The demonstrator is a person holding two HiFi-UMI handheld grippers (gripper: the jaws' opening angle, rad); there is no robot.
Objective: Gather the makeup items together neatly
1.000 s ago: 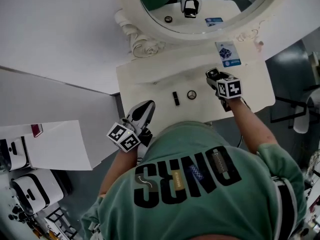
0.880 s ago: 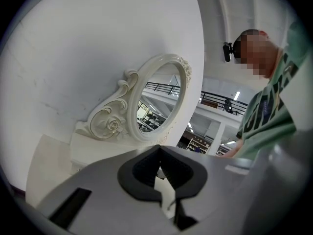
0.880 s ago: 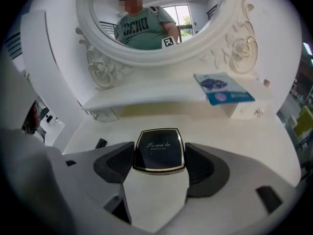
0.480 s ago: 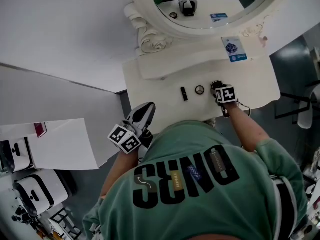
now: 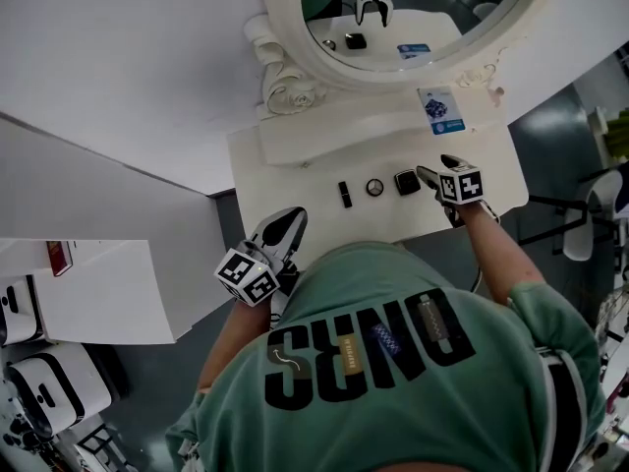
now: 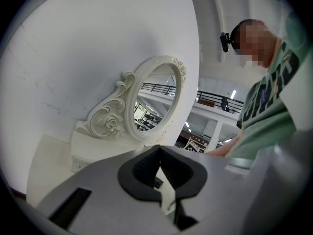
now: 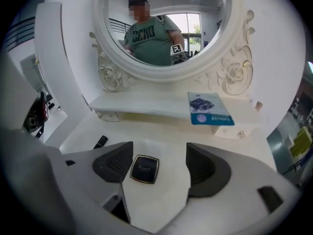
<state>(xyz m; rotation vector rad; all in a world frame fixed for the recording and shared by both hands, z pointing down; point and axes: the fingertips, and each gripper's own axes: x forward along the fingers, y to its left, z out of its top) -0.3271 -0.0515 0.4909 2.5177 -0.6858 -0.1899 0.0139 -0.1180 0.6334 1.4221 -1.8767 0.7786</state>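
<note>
On the white worktop (image 5: 295,180), the right hand-held gripper (image 7: 159,163) stands released. The square black compact (image 7: 144,169) lies flat just ahead of its parted jaws, toward the left one, apparently untouched. The left hand-held gripper (image 6: 159,165), clenched on nothing, hangs farther off. A round pot (image 5: 374,187) and a lipstick (image 5: 345,194) line up beyond the compact.

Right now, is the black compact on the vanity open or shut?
Shut. The compact lies flat on the vanity top as one closed square, printed lid up, between the open jaws of the right gripper, untouched.
</note>
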